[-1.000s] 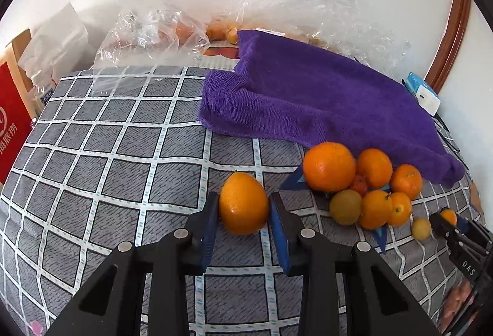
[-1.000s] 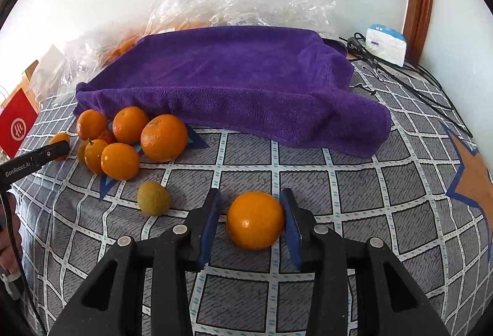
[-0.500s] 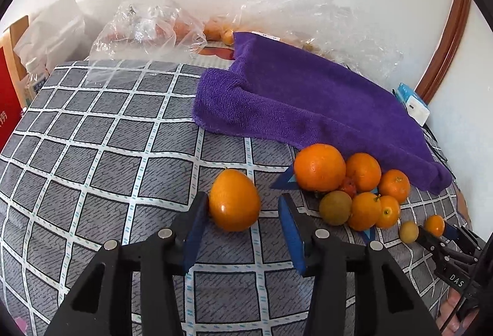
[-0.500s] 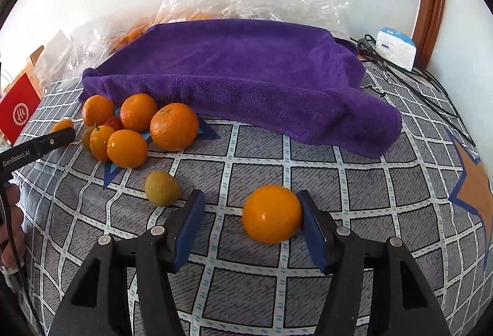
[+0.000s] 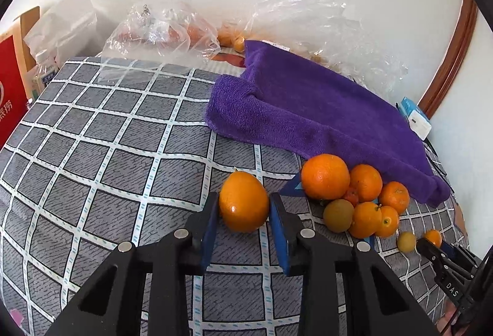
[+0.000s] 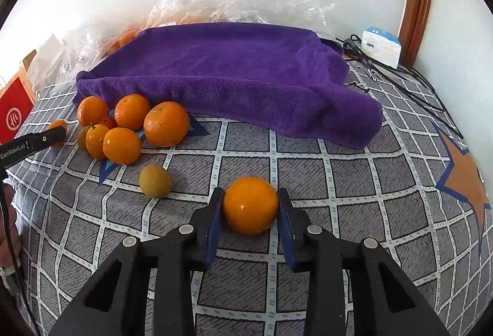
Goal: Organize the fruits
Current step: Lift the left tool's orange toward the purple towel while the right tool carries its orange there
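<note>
**A:** What do the left tongs (image 5: 243, 206) have between them?

**B:** A large orange (image 5: 244, 201), resting on the grey checked cloth (image 5: 107, 151). Both blue pads sit right against its sides, so the left tongs are clenched on it.

**A:** And the right tongs (image 6: 250, 203)?

**B:** The same: they grasp a second orange (image 6: 250, 205), pads pressed to both sides, the fruit resting on the cloth.

**A:** Where is the other fruit?

**B:** Take the purple towel (image 6: 234, 80) as the landmark. A cluster of oranges and tangerines (image 6: 129, 126) lies just in front of the towel's left end in the right camera. The biggest of them (image 6: 166, 123) is nearest the towel. A greenish-brown round fruit (image 6: 155, 180) lies apart from the cluster, further forward of the towel, near the right tongs' orange.

**A:** Anything behind the towel?

**B:** Crumpled clear plastic bags (image 5: 160, 28) with more orange fruit showing through them. A white box (image 6: 381, 46) and black cables (image 6: 400, 80) lie off the towel's right end.
</note>
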Available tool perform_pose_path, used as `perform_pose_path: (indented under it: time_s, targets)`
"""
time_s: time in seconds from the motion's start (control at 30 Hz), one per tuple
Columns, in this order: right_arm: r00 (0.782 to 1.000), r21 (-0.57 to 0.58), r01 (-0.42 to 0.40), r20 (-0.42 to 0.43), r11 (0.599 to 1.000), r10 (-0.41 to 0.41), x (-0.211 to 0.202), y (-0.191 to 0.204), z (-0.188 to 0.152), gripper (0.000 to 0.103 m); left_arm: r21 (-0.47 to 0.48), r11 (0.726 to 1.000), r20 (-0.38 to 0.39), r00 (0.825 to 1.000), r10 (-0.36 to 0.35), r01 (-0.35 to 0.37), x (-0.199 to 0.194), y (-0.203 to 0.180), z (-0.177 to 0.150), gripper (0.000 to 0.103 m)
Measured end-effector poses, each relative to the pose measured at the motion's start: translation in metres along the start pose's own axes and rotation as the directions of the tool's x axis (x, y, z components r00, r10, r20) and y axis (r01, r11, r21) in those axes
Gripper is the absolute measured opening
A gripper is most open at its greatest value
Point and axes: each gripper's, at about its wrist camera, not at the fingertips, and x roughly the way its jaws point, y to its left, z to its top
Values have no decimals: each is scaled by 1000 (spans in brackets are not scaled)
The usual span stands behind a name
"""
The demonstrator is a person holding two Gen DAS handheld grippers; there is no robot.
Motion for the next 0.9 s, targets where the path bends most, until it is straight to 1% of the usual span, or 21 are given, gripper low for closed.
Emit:
perform_pose_path:
  time_s: [0.1,0.3,0.4,0.53,0.6,0.7,0.83,0.9]
  targets:
    - [1000,23,-8,3,1000,7,-5,-4,0,33,12,1000,26,1000,-4,4,-4,-3,0,31]
    - [999,40,-3,46,999,2,-21,-5,6,33,16,1000,86,996,-5,4,-16,-5,1,31]
    - [998,63,-23,58,998,20,-29,-8,10,33,19,1000,92,996,-4,3,-18,-6,4,31]
    - [998,73,-21,60,997,17,-34,-9,20,33,-29,1000,96,995,0,3,-28,0,11,31]
    - [998,74,-12,64,997,7,-36,-9,26,33,-30,1000,101,995,-6,9,-38,-1,19,31]
    - [998,86,-11,66,996,5,-37,-10,38,33,2,1000,142,990,1,-1,-55,-8,34,31]
    - [997,93,-2,77,996,-5,-36,-9,57,33,9,1000,144,989,23,-25,-64,-19,61,31]
    - [996,102,-3,85,995,-6,-36,-9,66,33,8,1000,152,988,14,-16,-66,-24,72,31]
